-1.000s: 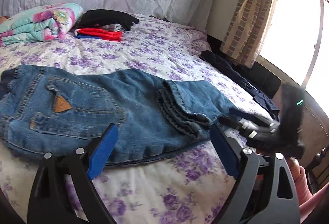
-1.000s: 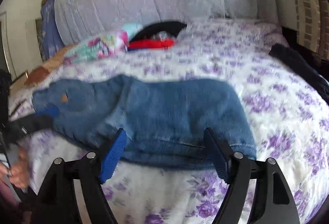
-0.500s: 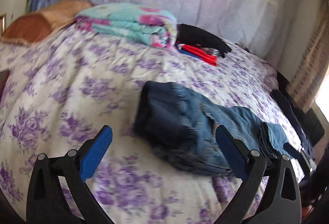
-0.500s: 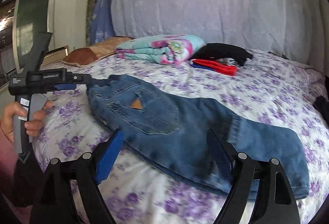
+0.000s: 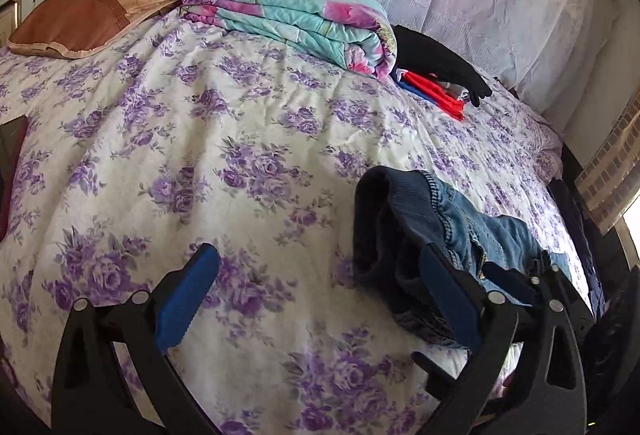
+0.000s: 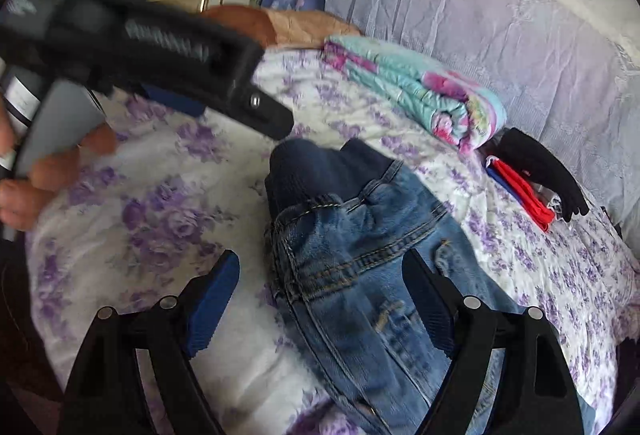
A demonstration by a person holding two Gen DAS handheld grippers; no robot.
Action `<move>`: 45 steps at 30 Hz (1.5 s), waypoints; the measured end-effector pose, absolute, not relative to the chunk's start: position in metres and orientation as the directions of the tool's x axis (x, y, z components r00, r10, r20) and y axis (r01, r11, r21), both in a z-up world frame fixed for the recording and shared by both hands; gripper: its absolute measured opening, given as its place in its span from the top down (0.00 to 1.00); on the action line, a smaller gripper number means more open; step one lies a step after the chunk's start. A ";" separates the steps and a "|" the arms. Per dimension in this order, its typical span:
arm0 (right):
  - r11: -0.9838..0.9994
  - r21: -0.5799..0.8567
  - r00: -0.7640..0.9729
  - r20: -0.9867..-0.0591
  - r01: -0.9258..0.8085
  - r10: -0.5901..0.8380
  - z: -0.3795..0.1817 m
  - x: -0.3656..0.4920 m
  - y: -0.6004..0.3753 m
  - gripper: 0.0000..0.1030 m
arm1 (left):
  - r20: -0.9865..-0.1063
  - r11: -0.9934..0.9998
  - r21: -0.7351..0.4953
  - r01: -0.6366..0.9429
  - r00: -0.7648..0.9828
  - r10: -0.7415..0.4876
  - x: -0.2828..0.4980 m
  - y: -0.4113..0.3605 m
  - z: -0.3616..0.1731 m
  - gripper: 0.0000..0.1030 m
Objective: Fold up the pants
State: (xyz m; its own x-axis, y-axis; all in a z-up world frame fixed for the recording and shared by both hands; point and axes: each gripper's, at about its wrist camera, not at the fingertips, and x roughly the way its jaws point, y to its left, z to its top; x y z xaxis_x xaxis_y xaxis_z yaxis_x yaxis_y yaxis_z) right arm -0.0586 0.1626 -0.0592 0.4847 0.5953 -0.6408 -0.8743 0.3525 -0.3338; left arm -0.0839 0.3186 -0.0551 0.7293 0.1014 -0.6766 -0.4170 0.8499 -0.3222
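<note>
Right claw (image 6: 320, 303) spread wide, hovering over rumpled denim pants (image 6: 360, 275), dark stretchy waistband bunched up front. Left claw (image 5: 316, 299) wide too, holding nothing, pants at its right finger. Quilted floral bed (image 5: 200, 139), plump folded blanket (image 5: 296, 15) further back.

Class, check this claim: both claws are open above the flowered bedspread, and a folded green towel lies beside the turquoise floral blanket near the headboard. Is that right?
One detail is wrong. The folded item beside the turquoise floral blanket is red, not green, with a black garment over it; the left wrist view shows this. The left claw and right claw are indeed open above the flowered bedspread.
</note>
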 end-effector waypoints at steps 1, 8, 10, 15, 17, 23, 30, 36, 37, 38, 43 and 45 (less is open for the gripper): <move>0.347 -0.339 0.484 -0.650 -0.875 0.586 -0.063 -0.059 0.168 0.19 | -0.683 0.852 -0.317 -0.417 0.724 0.100 -0.082 0.320 -0.056 0.05; 0.371 -0.351 0.509 -0.646 -0.860 0.569 -0.067 -0.056 0.172 0.34 | -0.707 0.868 -0.287 -0.405 0.701 0.093 -0.070 0.321 -0.061 0.05; 0.376 -0.350 0.512 -0.645 -0.858 0.567 -0.067 -0.055 0.171 0.38 | -0.707 0.870 -0.288 -0.400 0.701 0.088 -0.069 0.322 -0.061 0.05; 0.406 -0.337 0.523 -0.629 -0.850 0.575 -0.062 -0.054 0.163 0.61 | -0.705 0.870 -0.311 -0.382 0.707 0.059 -0.066 0.323 -0.057 0.05; 0.427 -0.303 0.517 -0.617 -0.852 0.594 -0.056 -0.054 0.157 0.66 | -0.699 0.868 -0.348 -0.355 0.715 0.013 -0.067 0.324 -0.055 0.05; 0.473 -0.221 0.503 -0.591 -0.853 0.631 -0.047 -0.051 0.143 0.70 | -0.618 0.767 -0.593 -0.244 0.749 -0.240 -0.067 0.334 -0.057 0.05; 0.481 -0.223 0.512 -0.579 -0.848 0.634 -0.049 -0.052 0.143 0.71 | -0.459 0.574 -0.816 -0.068 0.680 -0.572 -0.036 0.322 -0.067 0.05; 0.474 -0.240 0.518 -0.574 -0.847 0.634 -0.050 -0.054 0.142 0.70 | -0.460 0.541 -0.838 -0.064 0.614 -0.641 0.008 0.311 -0.085 0.11; 0.472 -0.250 0.522 -0.572 -0.846 0.633 -0.050 -0.056 0.141 0.68 | -0.467 0.548 -0.834 -0.056 0.600 -0.649 0.013 0.308 -0.085 0.27; 0.475 -0.268 0.537 -0.563 -0.838 0.628 -0.049 -0.060 0.139 0.65 | -0.494 0.582 -0.811 -0.059 0.603 -0.627 0.016 0.307 -0.082 0.30; 0.485 -0.328 0.584 -0.486 -0.811 0.650 -0.033 -0.088 0.130 0.38 | -0.492 0.601 -0.799 -0.023 0.600 -0.631 0.017 0.307 -0.070 0.47; 0.469 -0.381 0.604 -0.466 -0.797 0.647 -0.033 -0.097 0.136 0.32 | -0.501 0.612 -0.791 -0.021 0.597 -0.627 0.018 0.305 -0.066 0.47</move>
State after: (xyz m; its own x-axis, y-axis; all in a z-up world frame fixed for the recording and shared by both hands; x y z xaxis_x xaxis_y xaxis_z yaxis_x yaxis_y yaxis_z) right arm -0.0968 0.1362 -0.0328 0.6037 0.6467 -0.4662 -0.7967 0.4691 -0.3809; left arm 0.0181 0.3045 -0.0663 0.5973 -0.6266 -0.5007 -0.0209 0.6119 -0.7907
